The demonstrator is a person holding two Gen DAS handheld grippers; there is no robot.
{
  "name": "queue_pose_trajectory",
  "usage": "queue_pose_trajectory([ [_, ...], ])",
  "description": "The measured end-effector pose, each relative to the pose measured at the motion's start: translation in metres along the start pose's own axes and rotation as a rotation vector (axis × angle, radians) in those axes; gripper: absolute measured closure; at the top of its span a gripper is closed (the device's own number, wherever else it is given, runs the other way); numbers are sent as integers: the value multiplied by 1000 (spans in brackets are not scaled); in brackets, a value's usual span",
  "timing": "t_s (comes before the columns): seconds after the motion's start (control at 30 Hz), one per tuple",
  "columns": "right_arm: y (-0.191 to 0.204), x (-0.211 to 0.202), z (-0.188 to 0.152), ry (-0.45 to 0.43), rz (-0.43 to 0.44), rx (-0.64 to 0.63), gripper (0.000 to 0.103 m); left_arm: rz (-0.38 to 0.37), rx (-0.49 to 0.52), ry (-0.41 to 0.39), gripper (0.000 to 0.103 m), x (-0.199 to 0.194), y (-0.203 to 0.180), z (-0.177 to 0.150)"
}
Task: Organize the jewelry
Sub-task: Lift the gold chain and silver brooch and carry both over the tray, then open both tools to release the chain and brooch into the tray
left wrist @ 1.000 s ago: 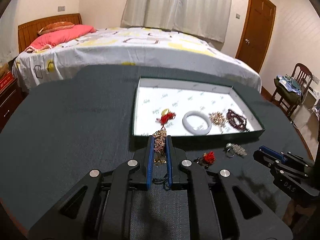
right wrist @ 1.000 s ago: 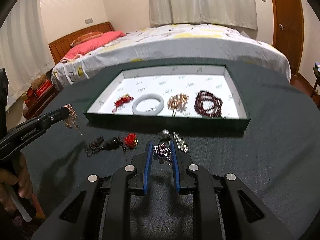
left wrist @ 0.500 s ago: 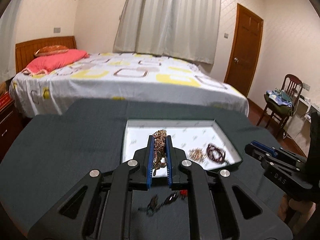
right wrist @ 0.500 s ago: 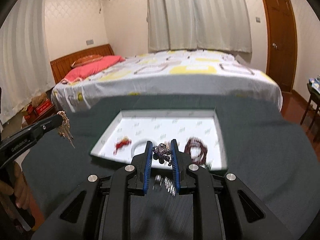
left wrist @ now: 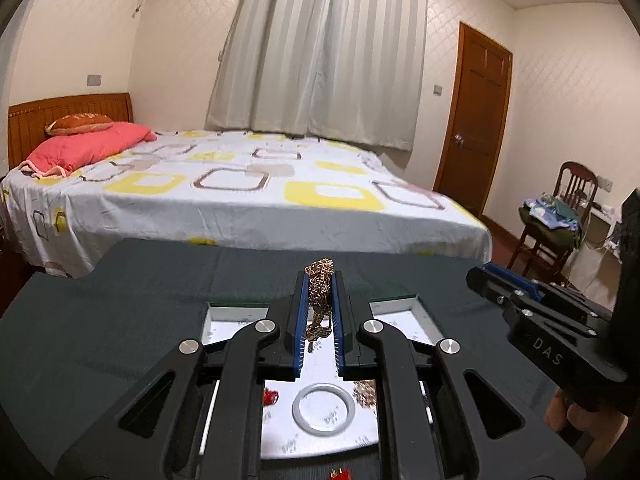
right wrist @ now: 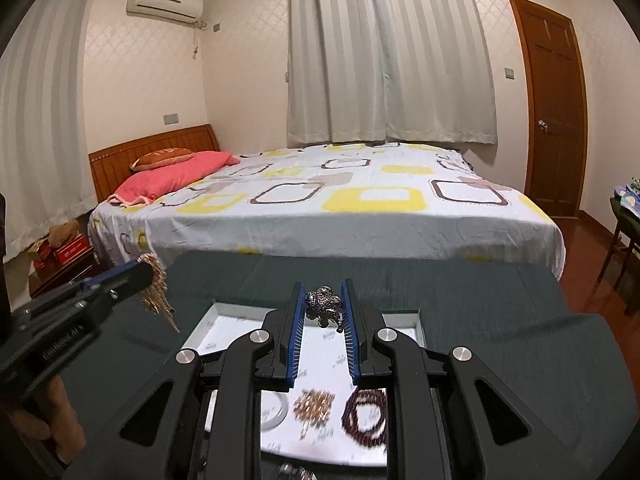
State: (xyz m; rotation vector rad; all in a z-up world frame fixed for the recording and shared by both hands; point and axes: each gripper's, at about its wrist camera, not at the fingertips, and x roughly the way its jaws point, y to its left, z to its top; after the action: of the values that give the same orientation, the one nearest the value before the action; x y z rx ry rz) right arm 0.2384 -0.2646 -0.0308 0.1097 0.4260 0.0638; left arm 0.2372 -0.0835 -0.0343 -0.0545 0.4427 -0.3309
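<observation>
My worry is the gold chain: only a bunch of its links is pinched, and a loose tail hangs down above the white tray. If I swing toward the tray too fast, I judge that tail could snag on the tray's near wall or the links could slip out onto the dark tablecloth. The beaded brooch is knobbly — held by its edges, it could twist free. A careless drop could also tangle with the pale bangle or the dark bead bracelet lying inside the tray.

My left gripper is nearly closed, clamped on the chain over the tray. My right gripper is a little wider — squeezed on the brooch, also over the tray.
</observation>
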Motion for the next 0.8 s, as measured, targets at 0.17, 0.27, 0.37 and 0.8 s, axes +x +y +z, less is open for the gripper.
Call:
queue_pose_trajectory([
  [0.17, -13, 49, -17, 70, -18, 21, 84, 38, -13, 112, 92, 68, 6, -21],
  [0.27, -17, 76, -30, 125, -30, 26, 84, 56, -16, 181, 92, 100, 9, -33],
  [0.37, -20, 98, -41, 185, -34, 33, 84, 65, -38, 258, 92, 125, 16, -42],
  [0.8, -24, 133, -62, 340, -74, 54, 84, 125, -36, 423, 91, 165, 24, -61],
])
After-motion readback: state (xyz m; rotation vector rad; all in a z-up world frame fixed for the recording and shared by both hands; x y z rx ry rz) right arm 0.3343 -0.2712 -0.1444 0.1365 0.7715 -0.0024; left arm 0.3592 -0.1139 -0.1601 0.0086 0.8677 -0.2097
